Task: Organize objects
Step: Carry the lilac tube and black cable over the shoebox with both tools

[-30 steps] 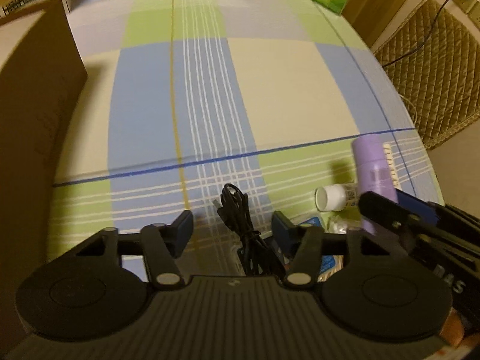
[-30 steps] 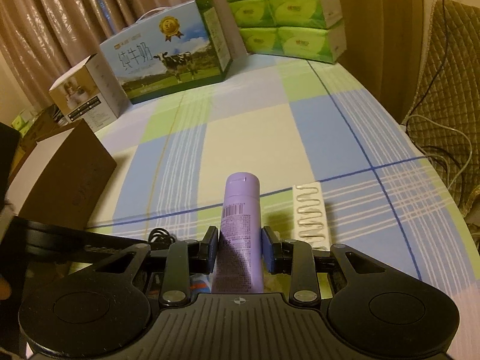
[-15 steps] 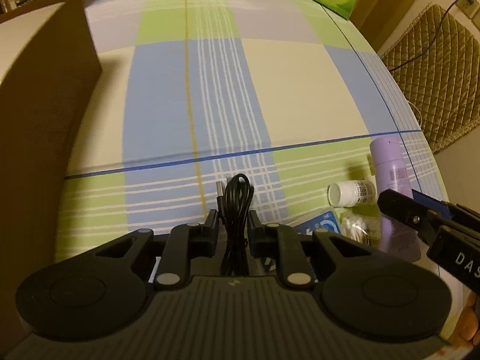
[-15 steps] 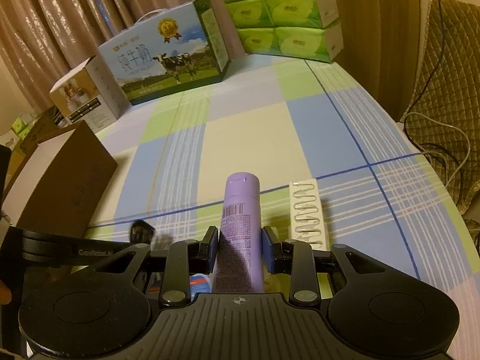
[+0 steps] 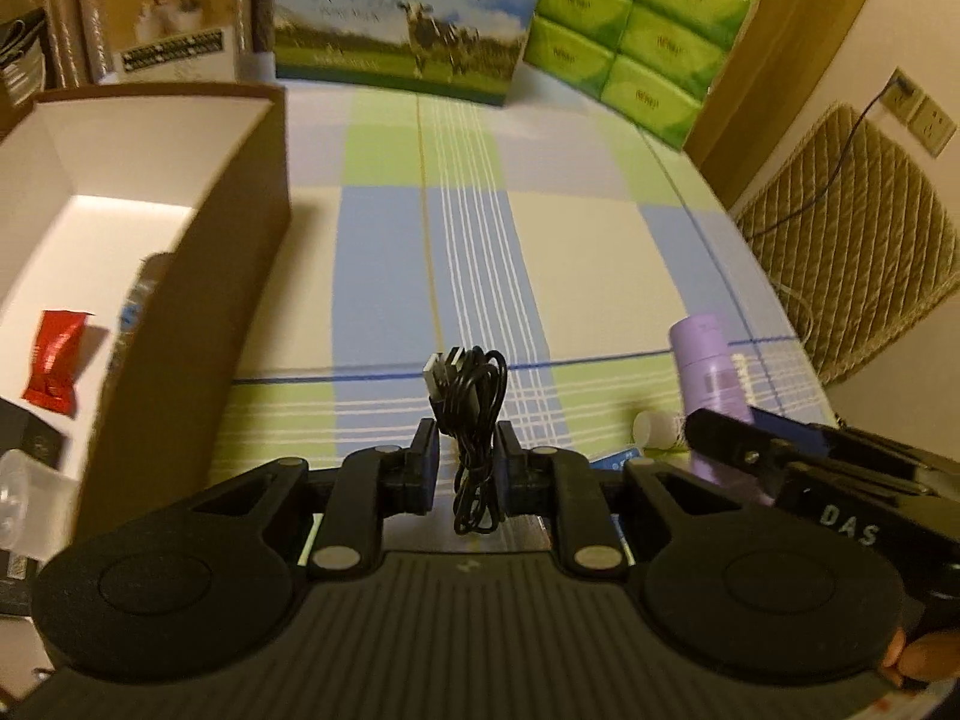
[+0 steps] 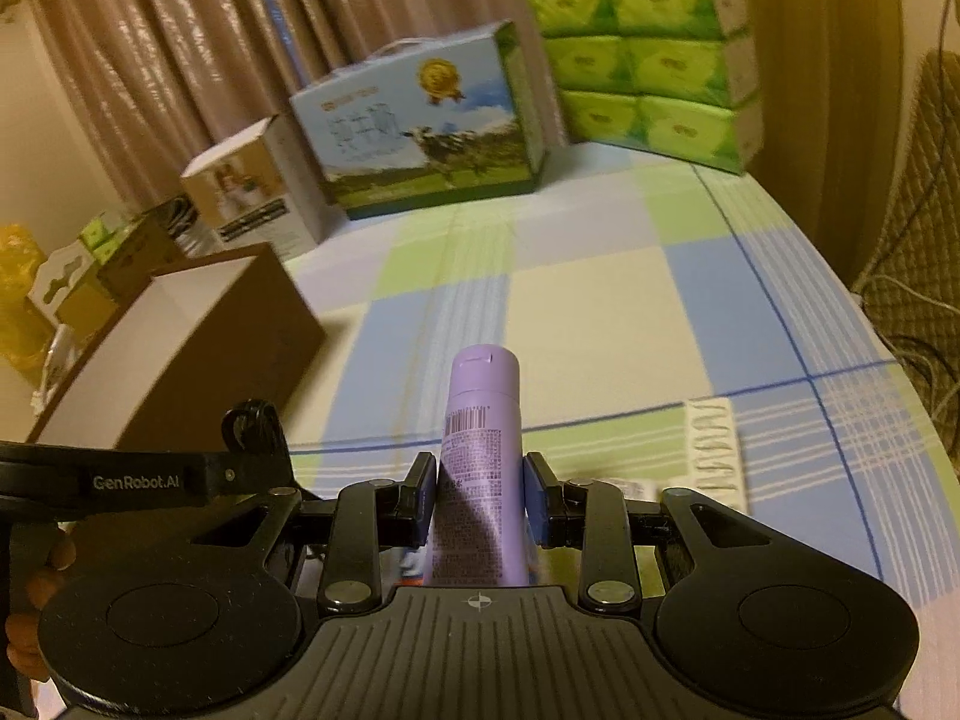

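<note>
Carrying two things at once, you have both loads off the plaid-covered tabletop (image 5: 588, 276) and are in the transfer step. Your left gripper (image 5: 467, 461) has its jaws clamped on a coiled black USB cable (image 5: 471, 402), whose plug end sticks up just above them while a loop hangs below. Your right gripper (image 6: 477, 498) has its jaws pressed on the sides of a purple bottle (image 6: 477, 450), cap pointing away from you and barcode facing up.

Ahead and to the left of both sets of jaws stands the open brown box (image 5: 198, 276), white inside; a red wrapper (image 5: 54, 360) and what looks like a blurred bottle lie in it. Judging by that, the box is where these two belong. A small white bottle (image 5: 651, 427) and a strip of paper clips (image 6: 714, 450) lie on the cloth near the right jaws, not yet collected.

For the next move, swing the left jaws over the box wall first, clear of the rim, and let go only once the dangling loop is inside. Keep the right hand back so the two grippers, now close together, do not collide.
</note>
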A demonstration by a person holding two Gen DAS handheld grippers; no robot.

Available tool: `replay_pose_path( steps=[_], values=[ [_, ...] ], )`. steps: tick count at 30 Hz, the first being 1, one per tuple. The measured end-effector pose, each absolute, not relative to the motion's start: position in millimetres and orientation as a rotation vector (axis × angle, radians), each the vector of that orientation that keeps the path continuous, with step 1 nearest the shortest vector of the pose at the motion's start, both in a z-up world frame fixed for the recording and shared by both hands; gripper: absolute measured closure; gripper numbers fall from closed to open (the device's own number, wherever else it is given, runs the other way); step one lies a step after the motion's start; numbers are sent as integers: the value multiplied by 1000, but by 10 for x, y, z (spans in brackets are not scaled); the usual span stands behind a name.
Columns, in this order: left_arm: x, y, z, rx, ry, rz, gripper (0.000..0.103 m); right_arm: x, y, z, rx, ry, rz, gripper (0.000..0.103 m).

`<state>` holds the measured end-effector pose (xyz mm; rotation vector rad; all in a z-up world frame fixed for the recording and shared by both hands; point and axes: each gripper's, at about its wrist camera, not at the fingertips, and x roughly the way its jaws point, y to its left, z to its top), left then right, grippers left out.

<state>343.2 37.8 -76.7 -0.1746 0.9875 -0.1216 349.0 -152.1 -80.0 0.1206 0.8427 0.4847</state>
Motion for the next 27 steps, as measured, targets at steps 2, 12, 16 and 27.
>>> replay_pose_path(
  steps=[2,12,16,27],
  values=[
    [3368,436,-678,-183,966,-119,88,3452,-1451,-752,121,833,505,75],
    [3038,886,-250,-222,855,-72,88,3233,-968,-512,114,784,622,75],
    [2902,1121,-99,-230,815,-44,88,3156,-715,-431,123,772,676,75],
    [2667,1846,189,-221,743,49,88,3040,177,-265,160,750,815,75]
  ],
)
